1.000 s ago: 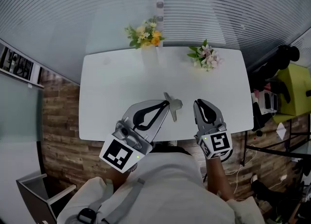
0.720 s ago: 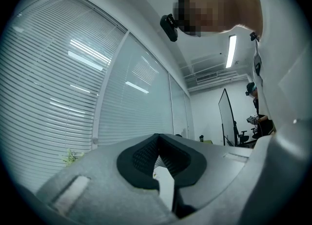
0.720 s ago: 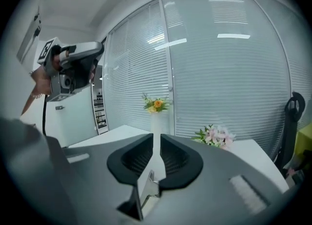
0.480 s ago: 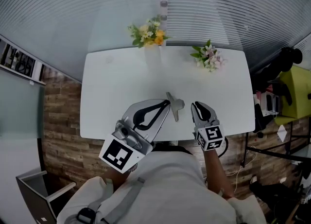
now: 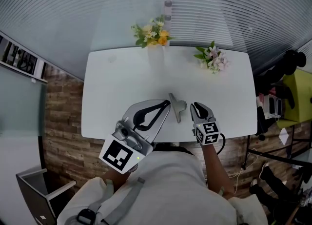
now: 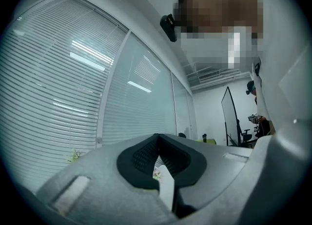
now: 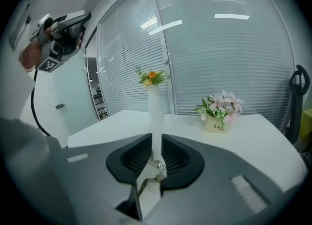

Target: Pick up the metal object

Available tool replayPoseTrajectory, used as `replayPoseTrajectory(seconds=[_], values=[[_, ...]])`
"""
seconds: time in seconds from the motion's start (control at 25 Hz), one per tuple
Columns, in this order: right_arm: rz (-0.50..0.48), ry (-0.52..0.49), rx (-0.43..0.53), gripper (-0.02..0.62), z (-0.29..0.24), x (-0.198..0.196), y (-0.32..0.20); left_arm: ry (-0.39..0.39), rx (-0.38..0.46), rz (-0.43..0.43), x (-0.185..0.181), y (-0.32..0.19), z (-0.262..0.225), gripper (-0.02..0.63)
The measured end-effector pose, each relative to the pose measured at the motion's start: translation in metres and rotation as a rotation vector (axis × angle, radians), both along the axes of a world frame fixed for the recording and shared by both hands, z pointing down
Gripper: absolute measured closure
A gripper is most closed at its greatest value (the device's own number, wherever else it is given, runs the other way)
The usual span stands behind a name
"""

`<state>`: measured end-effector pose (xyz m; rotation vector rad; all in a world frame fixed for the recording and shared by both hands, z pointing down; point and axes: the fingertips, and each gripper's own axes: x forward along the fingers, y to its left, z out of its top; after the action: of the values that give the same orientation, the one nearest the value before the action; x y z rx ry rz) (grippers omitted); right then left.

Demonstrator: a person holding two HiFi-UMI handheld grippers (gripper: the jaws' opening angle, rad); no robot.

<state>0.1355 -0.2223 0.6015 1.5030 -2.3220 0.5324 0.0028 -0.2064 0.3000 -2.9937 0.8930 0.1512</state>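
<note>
1. The right gripper (image 5: 196,108) has been lowered toward the desk (image 5: 122,82). In the head view its marker cube is seen smaller than a second ago, and the gripper is pitched downward.
2. Its jaws have just been opening. They are now spread by a narrow gap, and no pad is pressed on anything.
3. The metal object (image 5: 176,108) has not been shifted. It lies flat on the desk near the front edge, just to the left of the right gripper's tips in the head view.
4. In the right gripper view the metal object is framed low in the gap between the jaws, so the approach is judged to be lined up. Whether it sits already between the pads or just ahead of them cannot be settled.
5. The left gripper (image 5: 168,103) has been kept where it was. It is held up in the air, as the right gripper view confirms. Its jaws are pressed together at the tips, and nothing is pinched.
6. The reach is judged to be nearly finished, but no grasp has been made yet. A short final advance, a closing of the jaws and a lift are left.
7. Because the piece is thin and lies on a smooth surface, it could be pushed away if the jaws are closed too high.
</note>
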Motion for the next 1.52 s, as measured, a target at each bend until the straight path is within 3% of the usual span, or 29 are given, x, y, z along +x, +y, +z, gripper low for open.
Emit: replayPoseTrajectory(seconds=[0.52, 0.84, 1.52], values=[[-0.024, -0.015, -0.125, 0.512, 0.066, -0.004, -0.015, -0.01, -0.013, -0.014, 0.001, -0.009, 0.005, 0.601], [-0.016, -0.076, -0.19, 0.499, 0.095, -0.01, -0.017, -0.013, -0.023, -0.021, 0.001, -0.013, 0.007, 0.601], [-0.004, -0.144, -0.254, 0.491, 0.122, -0.018, -0.023, -0.018, -0.037, -0.043, -0.003, -0.02, 0.01, 0.601]])
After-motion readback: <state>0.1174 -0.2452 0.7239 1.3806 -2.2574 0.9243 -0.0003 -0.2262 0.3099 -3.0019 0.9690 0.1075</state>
